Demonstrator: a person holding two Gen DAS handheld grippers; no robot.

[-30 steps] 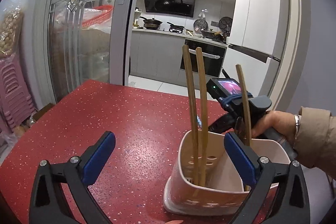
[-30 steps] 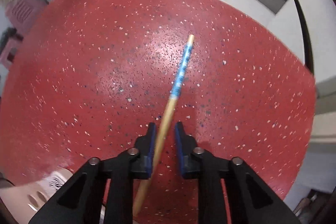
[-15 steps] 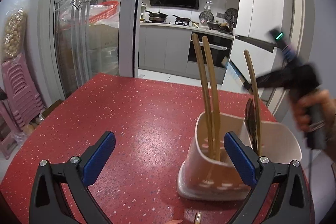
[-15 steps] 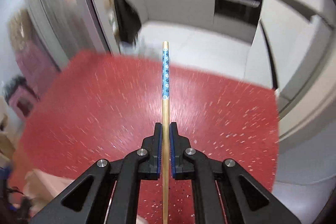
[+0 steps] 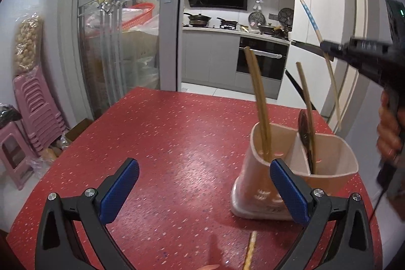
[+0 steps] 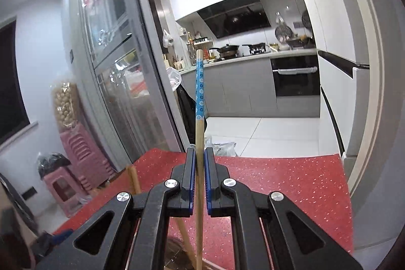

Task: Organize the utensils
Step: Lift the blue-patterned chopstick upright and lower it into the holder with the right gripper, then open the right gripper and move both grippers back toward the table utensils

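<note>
Two cups make up the pink holder (image 5: 255, 191) sitting on the red table (image 5: 157, 143). Your right claw (image 6: 199, 184) is pinching a blue-topped chopstick (image 6: 199, 92) just above it. Keep it pointing down, aiming for one cup. Your left claw (image 5: 202, 184) is hanging wide open, holding nothing.

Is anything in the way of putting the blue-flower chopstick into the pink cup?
Nothing blocks it. The right tool holds the chopstick above the holder; its near-side section has only a spoon and a stick leaning at the divider.
</note>
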